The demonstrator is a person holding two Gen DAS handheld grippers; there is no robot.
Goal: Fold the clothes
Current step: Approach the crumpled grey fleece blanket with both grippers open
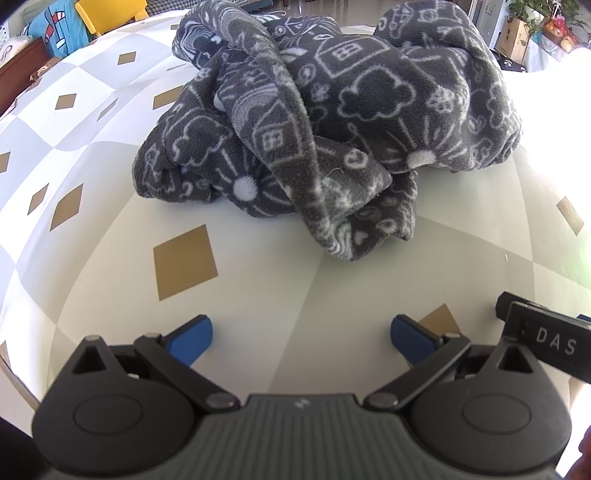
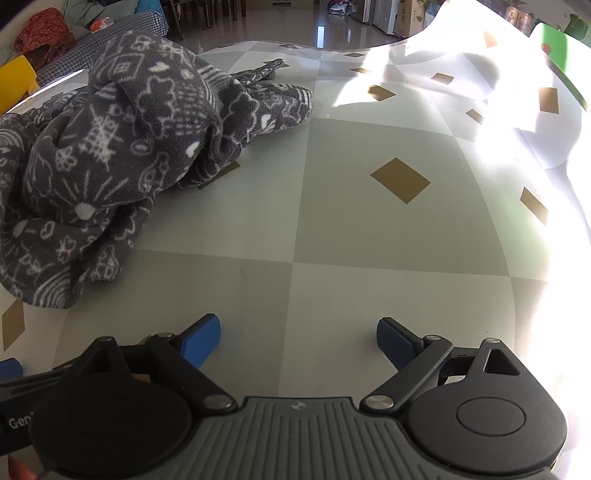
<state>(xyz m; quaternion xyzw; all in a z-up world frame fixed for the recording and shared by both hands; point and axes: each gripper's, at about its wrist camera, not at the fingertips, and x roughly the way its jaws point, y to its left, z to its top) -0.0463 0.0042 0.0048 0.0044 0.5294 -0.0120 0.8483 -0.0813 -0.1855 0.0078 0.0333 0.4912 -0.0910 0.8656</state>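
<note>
Both grippers spread wide and empty, fleece pile sitting unfolded on the table

Left gripper [image 1: 301,338] has its blue pads [image 1: 192,339] well apart with nothing between them, hovering over the checkered tablecloth [image 1: 184,258]; the crumpled grey fleece garment [image 1: 325,122] with white doodle print is straight ahead at 12 o'clock, not touching. Right gripper [image 2: 298,341] is spread just the same, and from its view the fleece [image 2: 122,147] lies off around 10 o'clock. A yellow chair [image 1: 110,14] sits beyond the table at 11.
</note>
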